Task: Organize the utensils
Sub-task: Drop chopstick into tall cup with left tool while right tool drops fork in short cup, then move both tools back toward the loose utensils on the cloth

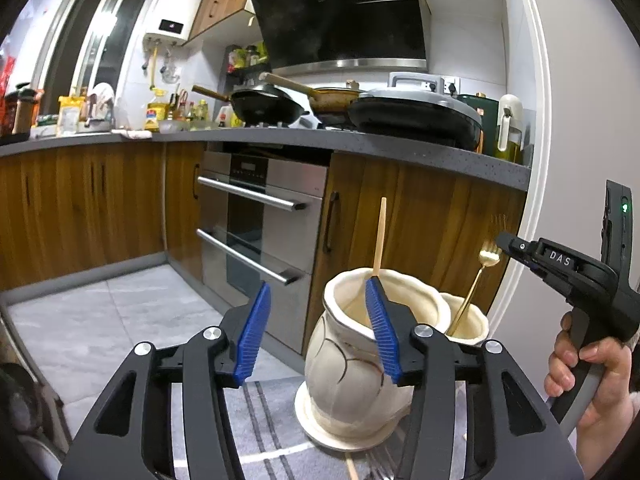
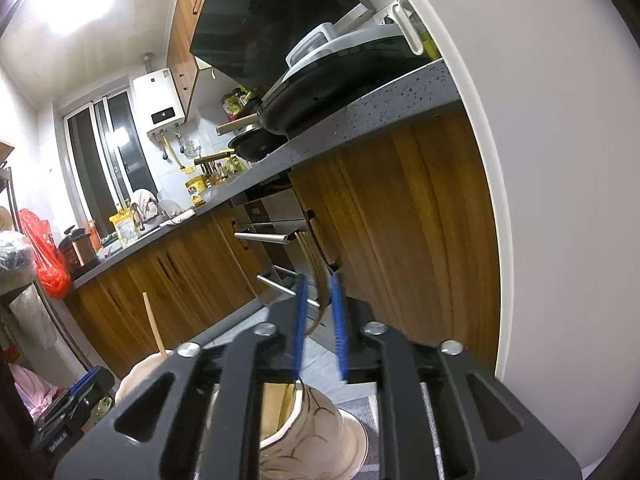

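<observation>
My left gripper (image 1: 318, 284) stands open over the near rim of a cream vase (image 1: 352, 360), with nothing between its blue pads. A wooden chopstick (image 1: 380, 236) stands upright in that vase, just beyond the right pad. Behind it, a second cream vase (image 1: 468, 320) holds a gold fork (image 1: 486, 258), tines up. My right gripper (image 1: 505, 240), held by a hand (image 1: 592, 376), is at the fork's tines. In the right wrist view its pads (image 2: 320, 280) stand slightly apart; the blurred fork (image 2: 316, 264) is between them, untouched, its handle down in the vase (image 2: 316, 420).
Both vases sit on saucers (image 1: 320, 428) on a grey striped cloth (image 1: 264, 420). A wooden stick (image 1: 351, 466) lies on the cloth at the front. Beyond are wooden cabinets (image 1: 420, 220), an oven (image 1: 260, 220) and a cluttered counter (image 1: 360, 144). A white door frame (image 1: 532, 160) stands at the right.
</observation>
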`<state>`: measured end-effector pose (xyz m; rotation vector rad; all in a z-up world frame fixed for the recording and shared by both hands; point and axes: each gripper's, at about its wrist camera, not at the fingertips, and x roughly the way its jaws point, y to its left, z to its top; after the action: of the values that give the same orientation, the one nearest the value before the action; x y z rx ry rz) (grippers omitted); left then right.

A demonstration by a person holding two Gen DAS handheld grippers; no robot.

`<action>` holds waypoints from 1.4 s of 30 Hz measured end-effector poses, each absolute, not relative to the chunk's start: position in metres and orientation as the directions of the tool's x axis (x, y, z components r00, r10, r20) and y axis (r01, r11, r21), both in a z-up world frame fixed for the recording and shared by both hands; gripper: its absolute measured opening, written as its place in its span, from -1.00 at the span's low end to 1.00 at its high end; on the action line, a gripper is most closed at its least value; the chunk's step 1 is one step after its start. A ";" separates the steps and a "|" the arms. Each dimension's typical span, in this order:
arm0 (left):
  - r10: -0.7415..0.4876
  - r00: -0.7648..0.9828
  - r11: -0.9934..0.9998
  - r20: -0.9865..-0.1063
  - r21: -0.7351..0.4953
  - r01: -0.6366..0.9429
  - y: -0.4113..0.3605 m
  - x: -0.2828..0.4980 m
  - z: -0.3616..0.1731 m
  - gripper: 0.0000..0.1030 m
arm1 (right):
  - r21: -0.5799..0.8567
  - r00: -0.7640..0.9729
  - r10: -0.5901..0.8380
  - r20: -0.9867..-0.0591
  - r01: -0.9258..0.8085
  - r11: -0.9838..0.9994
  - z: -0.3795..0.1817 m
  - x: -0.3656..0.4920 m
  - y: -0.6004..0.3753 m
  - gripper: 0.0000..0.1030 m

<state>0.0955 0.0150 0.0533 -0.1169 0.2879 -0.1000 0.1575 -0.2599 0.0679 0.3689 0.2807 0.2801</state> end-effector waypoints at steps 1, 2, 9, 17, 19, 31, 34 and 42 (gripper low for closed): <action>-0.116 0.953 0.988 -0.279 -0.132 0.082 0.015 0.094 0.053 0.02 | 0.389 0.923 0.316 -0.217 -0.215 0.896 0.068 0.157 -0.260 -0.70; -0.118 0.952 0.987 -0.281 -0.135 0.082 0.016 0.093 0.052 0.04 | 0.390 0.923 0.316 -0.217 -0.215 0.895 0.067 0.157 -0.261 -0.70; -0.118 0.951 0.986 -0.287 -0.146 0.078 0.019 0.087 0.050 0.26 | 0.401 0.925 0.318 -0.210 -0.215 0.890 0.071 0.156 -0.264 -0.31; -0.097 0.959 0.985 -0.268 -0.164 0.054 0.023 0.080 0.051 0.75 | 0.402 0.925 0.332 -0.184 -0.238 0.884 0.078 0.147 -0.266 0.43; -0.093 0.960 0.984 -0.264 -0.170 0.049 0.024 0.078 0.052 0.79 | 0.401 0.924 0.340 -0.176 -0.248 0.882 0.080 0.142 -0.266 0.66; -0.067 0.967 0.989 -0.246 -0.147 0.031 0.023 0.039 0.054 0.88 | 0.278 0.942 0.308 -0.135 -0.263 0.924 0.092 0.084 -0.252 0.91; -0.063 0.968 0.989 -0.243 -0.146 0.028 0.023 0.024 0.052 0.88 | 0.255 0.942 0.301 -0.150 -0.258 0.932 0.085 0.069 -0.250 0.91; -0.047 0.955 0.992 -0.294 -0.129 0.009 0.021 0.003 0.036 0.89 | 0.180 0.943 0.249 -0.219 -0.212 0.960 0.059 0.036 -0.257 0.91</action>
<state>0.0032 0.0214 0.0356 -0.1270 0.3008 -0.0285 0.0364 -0.2573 0.0590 0.1557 0.2428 0.2362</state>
